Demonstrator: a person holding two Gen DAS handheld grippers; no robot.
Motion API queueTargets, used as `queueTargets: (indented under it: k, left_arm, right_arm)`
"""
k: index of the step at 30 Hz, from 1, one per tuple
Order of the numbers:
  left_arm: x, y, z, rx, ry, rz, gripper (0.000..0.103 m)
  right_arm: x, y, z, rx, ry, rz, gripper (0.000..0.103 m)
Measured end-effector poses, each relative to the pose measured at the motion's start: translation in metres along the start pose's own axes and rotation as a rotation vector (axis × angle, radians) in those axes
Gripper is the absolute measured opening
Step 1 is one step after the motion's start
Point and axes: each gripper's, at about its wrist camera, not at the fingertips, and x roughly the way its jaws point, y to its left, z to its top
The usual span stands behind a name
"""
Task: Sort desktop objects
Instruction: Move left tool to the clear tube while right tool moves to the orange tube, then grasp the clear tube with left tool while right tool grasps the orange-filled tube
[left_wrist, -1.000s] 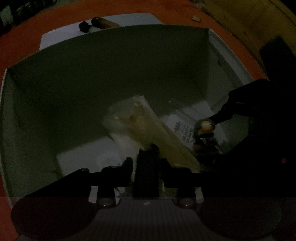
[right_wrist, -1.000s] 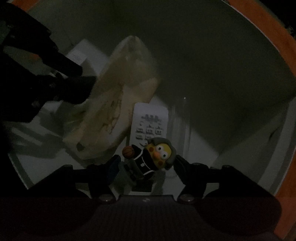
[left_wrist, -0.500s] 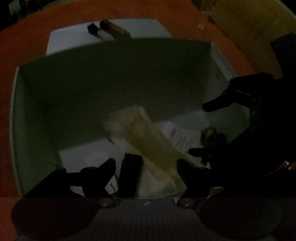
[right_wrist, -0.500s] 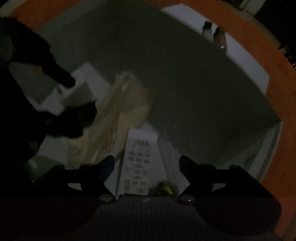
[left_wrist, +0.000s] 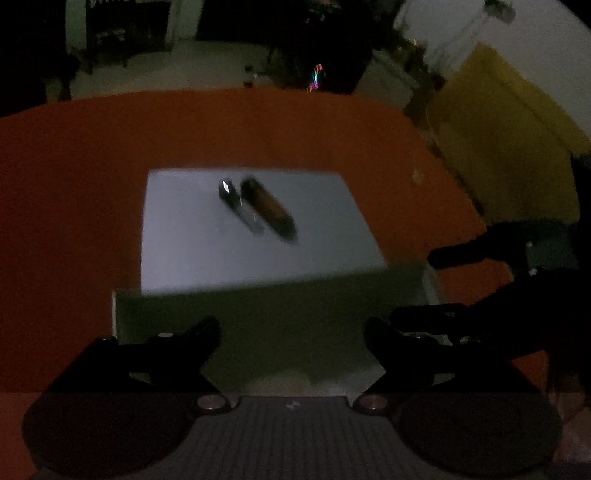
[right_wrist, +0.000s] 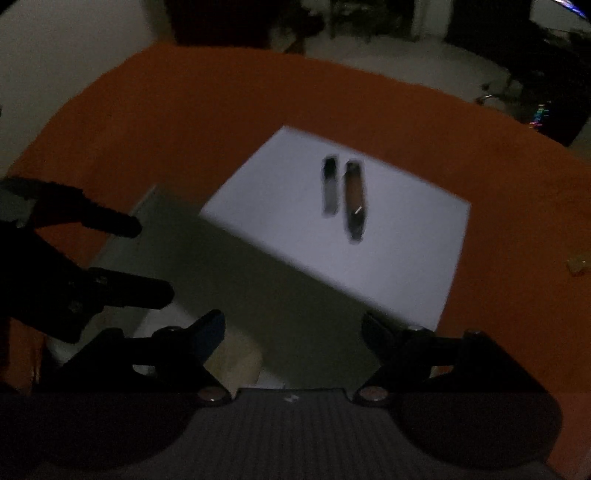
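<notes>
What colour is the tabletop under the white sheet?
Orange-red tabletop; clearest in the left wrist view, around the white sheet.

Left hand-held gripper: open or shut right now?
Open. In its own wrist view the left hand-held gripper has its jaws spread wide with nothing between them, above the box; they have just been opening.

Both views dim, grainy. White sheet (left_wrist: 255, 236) brightest area; two dark objects (left_wrist: 258, 208) on it motion-smeared. Near box interior (left_wrist: 295, 325) in shadow. Fisheye bends far table edge (right_wrist: 332, 74).
</notes>
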Motion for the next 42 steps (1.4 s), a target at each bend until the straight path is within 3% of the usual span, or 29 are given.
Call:
queueTargets:
  k: [8,15,22,27,30,34,35,37,41,42]
  left_arm:
    - [0.026,0.013,0.049,-0.052,-0.027,0.059,0.086]
    - [0.069,0.036,0.075,-0.082,0.006,0.15,0.087]
    - [0.112,0.047,0.095,-0.151,0.031,0.177,0.087]
    - [0.148,0.053,0.11,-0.255,0.033,0.165,0.087]
    - [0.168,0.056,0.112,-0.292,0.044,0.203,0.086]
    - [0.187,0.058,0.111,-0.319,0.058,0.229,0.077]
    - [0.19,0.059,0.11,-0.32,0.053,0.226,0.065]
    - [0.196,0.06,0.109,-0.316,0.054,0.222,0.05]
    - [0.206,0.065,0.108,-0.354,0.032,0.21,0.049]
    - [0.207,0.067,0.108,-0.366,0.029,0.201,0.049]
  right_arm:
    - [0.0,-0.042,0.034,0.145,-0.076,-0.027,0.087]
    - [0.021,-0.085,0.055,0.238,-0.06,-0.083,0.087]
    - [0.068,-0.098,0.068,0.105,-0.002,-0.098,0.079]
    - [0.105,-0.088,0.071,-0.09,-0.009,-0.077,0.068]
    - [0.123,-0.084,0.074,-0.125,-0.017,-0.06,0.068]
    - [0.143,-0.082,0.078,-0.117,-0.018,-0.05,0.067]
    - [0.147,-0.081,0.079,-0.118,-0.021,-0.065,0.067]
    - [0.153,-0.08,0.077,-0.12,-0.035,-0.096,0.063]
    - [0.165,-0.087,0.076,-0.087,-0.058,-0.097,0.053]
    - [0.164,-0.088,0.077,-0.079,-0.069,-0.097,0.045]
